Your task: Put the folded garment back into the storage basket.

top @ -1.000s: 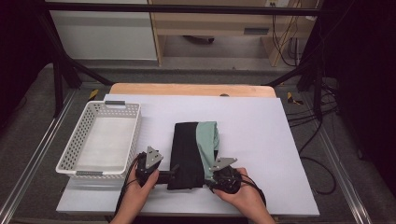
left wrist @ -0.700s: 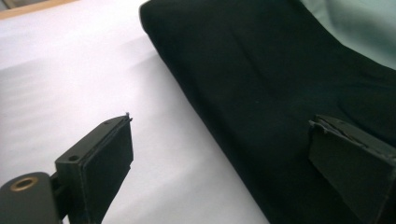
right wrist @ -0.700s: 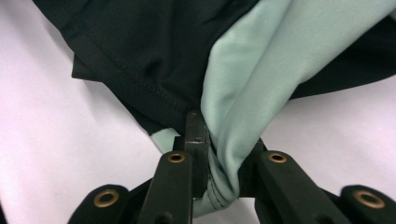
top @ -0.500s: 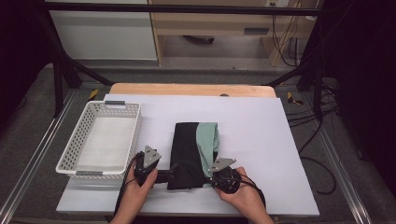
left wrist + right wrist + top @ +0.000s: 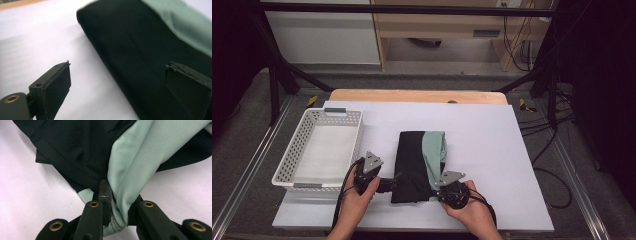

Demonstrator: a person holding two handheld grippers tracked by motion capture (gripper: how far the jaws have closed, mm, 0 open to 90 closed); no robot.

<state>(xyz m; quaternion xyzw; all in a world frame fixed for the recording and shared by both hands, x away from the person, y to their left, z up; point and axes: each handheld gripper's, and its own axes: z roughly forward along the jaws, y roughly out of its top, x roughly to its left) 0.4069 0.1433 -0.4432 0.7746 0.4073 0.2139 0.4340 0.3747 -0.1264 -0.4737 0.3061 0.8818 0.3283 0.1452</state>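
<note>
Since a second ago, the right gripper [image 5: 113,202] has been closing its jaws and now pinches the near corner of the folded black-and-green garment [image 5: 419,162], which lies mid-table beside the white basket [image 5: 319,150]; the left gripper [image 5: 117,87], jaws apart, straddles the opposite edge, probably to lift both corners together.

A: Obstacles? White basket [image 5: 319,150] just left of left gripper [image 5: 388,185], walls upright.
B: Folded cloth [image 5: 414,165] blocks mid-table. White table [image 5: 492,150] right of it bare, far edge too. Free passage there.
</note>
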